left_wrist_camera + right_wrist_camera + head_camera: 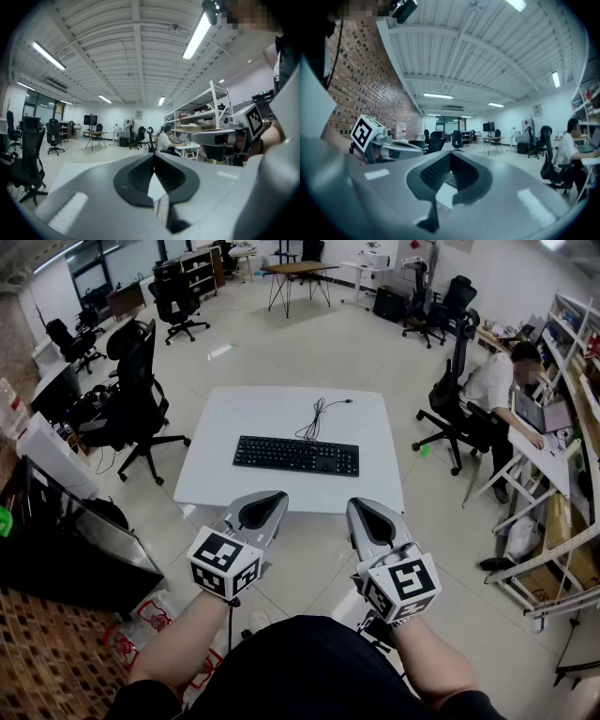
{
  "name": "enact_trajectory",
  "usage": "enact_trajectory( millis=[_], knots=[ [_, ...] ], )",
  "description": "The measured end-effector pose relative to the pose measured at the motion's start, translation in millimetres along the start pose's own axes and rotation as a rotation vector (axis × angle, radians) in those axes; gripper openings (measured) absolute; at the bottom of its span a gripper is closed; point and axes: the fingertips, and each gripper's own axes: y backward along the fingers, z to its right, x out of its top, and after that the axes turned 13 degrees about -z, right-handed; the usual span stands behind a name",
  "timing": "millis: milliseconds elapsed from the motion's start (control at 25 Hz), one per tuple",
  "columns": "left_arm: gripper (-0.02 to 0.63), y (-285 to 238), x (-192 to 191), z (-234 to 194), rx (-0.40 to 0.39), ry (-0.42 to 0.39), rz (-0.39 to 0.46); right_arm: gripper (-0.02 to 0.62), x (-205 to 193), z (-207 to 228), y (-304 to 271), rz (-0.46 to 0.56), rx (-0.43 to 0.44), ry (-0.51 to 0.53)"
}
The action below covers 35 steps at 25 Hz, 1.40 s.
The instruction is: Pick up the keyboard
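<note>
In the head view, a white bench [281,409] stands on a pale floor [309,343] in an open office. The black keyboard [296,455] lies flat on the bench, towards its near edge and roughly centred. Its long side runs across the picture, and its black cable [317,418] curls away towards the far edge. The left gripper [277,496] and the right gripper [360,505] are held side by side, below the near edge of the bench in the picture. They are clear of the keyboard and touch nothing. Each carries a marker cube [223,563] at its rear, with a bare forearm behind it. A black office chair [136,381] stands left of the bench. To the right, a person [492,385] sits bent over a desk along the wall.

In the left gripper view, the two grey jaws are pressed together, their dark pads meeting in a closed line. Nothing sits between them. The white bench top shows through the small gap beneath the tips. The right gripper appears at the right edge with its cube. Beyond it, metal shelving [206,112] lines the wall, and the seated person is in the distance.

In the right gripper view, the jaws are likewise clenched shut and empty. A strip of the keyboard's keys shows through the opening below the tips, further off on the bench. The left gripper and its cube show at the left, in front of a brick wall [361,84]. The seated person is at the right edge.
</note>
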Motion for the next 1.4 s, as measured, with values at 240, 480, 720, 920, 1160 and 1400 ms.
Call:
enact_trajectory(
  millis=[240,480,720,920,1160,1400],
  knots=[
    [0.006,-12.7,-9.9,11.5,-0.044,0.115,-0.023,0.002,-11.7,14.4,14.8,-0.011,0.005,-0.015],
    [0.04,-19.7,-17.2,-1.4,-0.058,0.236,-0.037,0.003,-19.3,20.9,15.3,-0.027,0.018,-0.031],
    [0.071,-29.5,-30.5,-39.6,-0.038,0.343,-0.059,0.002,-24.5,27.1,2.3,-0.048,0.023,-0.052],
    [0.091,-44.9,-48.8,-95.6,-0.009,0.42,-0.091,0.003,-28.9,36.3,-27.9,-0.076,0.023,-0.085],
    [0.111,-73.5,-79.3,-174.9,0.042,0.495,-0.158,0.003,-28.5,52.4,-67.6,-0.118,-0.002,-0.108],
    [0.135,-118.9,-130.1,-264.5,0.081,0.574,-0.287,0.003,-31.3,73.8,-130.7,-0.169,-0.028,-0.153]
  ],
)
